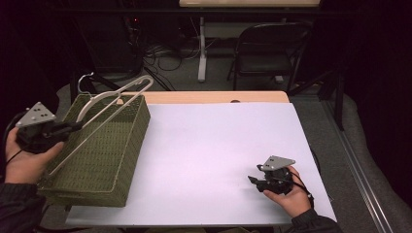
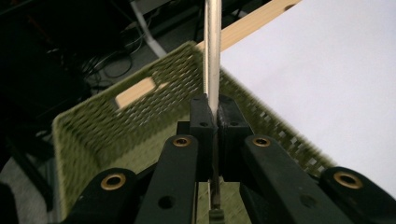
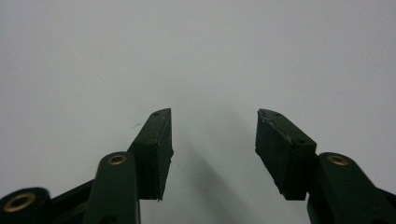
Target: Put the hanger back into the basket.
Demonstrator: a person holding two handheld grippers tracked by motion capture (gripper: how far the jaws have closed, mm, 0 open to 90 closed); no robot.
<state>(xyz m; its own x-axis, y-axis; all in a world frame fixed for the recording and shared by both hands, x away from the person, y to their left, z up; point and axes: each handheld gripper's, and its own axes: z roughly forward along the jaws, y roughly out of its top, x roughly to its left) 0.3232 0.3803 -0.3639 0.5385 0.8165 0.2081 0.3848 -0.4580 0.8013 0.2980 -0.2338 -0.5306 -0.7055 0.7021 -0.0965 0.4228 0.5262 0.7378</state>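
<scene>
1. Left gripper [image 1: 73, 127], at the left of the high view: jaws clamped tight on a pale clothes hanger [image 1: 104, 104].
2. Hanger slanting above a green woven basket [image 1: 127, 150] at the left of the white table [image 1: 218, 145]; hook up at upper left.
3. Right gripper [image 1: 253, 180], at lower right of the high view: jaws spread wide, holding nothing, just above bare white surface.

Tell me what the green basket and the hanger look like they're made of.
The basket looks like woven plastic or wicker, matte olive green: its walls show a regular open weave with small gaps. The hanger, clamped in the left gripper, looks like smooth pale plastic or coated metal, with a slight sheen; which one is unclear.
</scene>
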